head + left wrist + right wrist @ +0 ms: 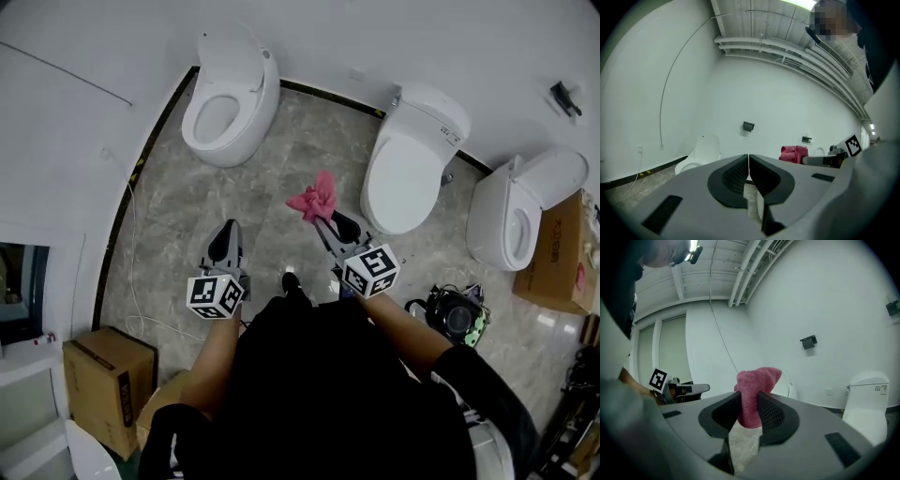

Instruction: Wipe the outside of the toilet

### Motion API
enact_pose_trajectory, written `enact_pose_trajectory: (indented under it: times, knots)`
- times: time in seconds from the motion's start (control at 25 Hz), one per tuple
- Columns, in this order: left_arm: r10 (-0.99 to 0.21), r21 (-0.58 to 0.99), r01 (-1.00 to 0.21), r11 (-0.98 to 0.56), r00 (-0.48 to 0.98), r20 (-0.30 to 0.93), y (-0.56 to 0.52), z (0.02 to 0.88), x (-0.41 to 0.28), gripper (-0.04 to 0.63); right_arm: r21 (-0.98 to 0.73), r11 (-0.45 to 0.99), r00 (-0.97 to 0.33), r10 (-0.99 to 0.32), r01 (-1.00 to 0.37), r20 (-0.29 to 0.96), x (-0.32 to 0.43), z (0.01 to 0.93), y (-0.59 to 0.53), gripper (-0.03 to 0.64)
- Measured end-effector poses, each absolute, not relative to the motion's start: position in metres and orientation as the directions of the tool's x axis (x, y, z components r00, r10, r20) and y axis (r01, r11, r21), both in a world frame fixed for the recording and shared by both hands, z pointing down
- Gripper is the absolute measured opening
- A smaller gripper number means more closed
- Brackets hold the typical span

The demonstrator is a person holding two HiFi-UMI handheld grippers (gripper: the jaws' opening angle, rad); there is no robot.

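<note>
1. Head view: our right gripper (320, 220) holds a crumpled pink cloth (315, 198) near the closed white ceramic toilet (410, 169), not touching it; we judge wiping not yet begun.
2. Left gripper view: our left gripper (748, 165) is clenched on nothing.
3. Right gripper view: jaws pinch the cloth.
</note>
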State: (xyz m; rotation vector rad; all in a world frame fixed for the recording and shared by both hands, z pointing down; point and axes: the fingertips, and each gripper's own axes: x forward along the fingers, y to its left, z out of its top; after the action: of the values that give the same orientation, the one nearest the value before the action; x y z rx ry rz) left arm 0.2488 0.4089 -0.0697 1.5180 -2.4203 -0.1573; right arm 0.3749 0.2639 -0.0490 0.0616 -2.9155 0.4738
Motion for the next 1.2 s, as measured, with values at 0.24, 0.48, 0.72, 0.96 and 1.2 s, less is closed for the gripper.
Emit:
enact_pose_trajectory:
  times: [0.24, 0.48, 0.72, 0.96, 1.2]
  knots:
    - [-0.904, 0.242, -0.874, 0.421, -0.383, 0.187, 0.377, -0.061, 0.184, 0.018, -0.325, 0.944, -0.979, 0.005, -0.063, 0.204, 0.315, -0.046, 0.236, 0.126]
    - [-0.898, 0.243, -0.871, 0.427, -0.375, 0.232, 0.331, -0.039, 0.130, 0.018, -0.397, 0.911, -0.973, -0.016, -0.110, 0.232, 0.267, -0.012, 0.180, 0.126]
    - [-0.875, 0.182, -0.879, 0.441, -0.376, 0.304, 0.262, -0.005, 0.058, 0.018, -0.448, 0.888, -0.962, 0.023, -0.105, 0.271, 0.184, 0.035, 0.115, 0.125]
    - [-0.844, 0.254, -0.835, 0.488, -0.377, 0.382, 0.199, 0.031, -0.011, 0.018, -0.464, 0.884, -0.951, 0.102, -0.049, 0.293, 0.105, 0.058, 0.064, 0.126]
    - [-0.829, 0.250, -0.837, 0.487, -0.353, 0.433, 0.147, 0.077, -0.068, 0.018, -0.472, 0.882, -0.938, 0.155, -0.009, 0.309, 0.038, 0.097, 0.027, 0.125]
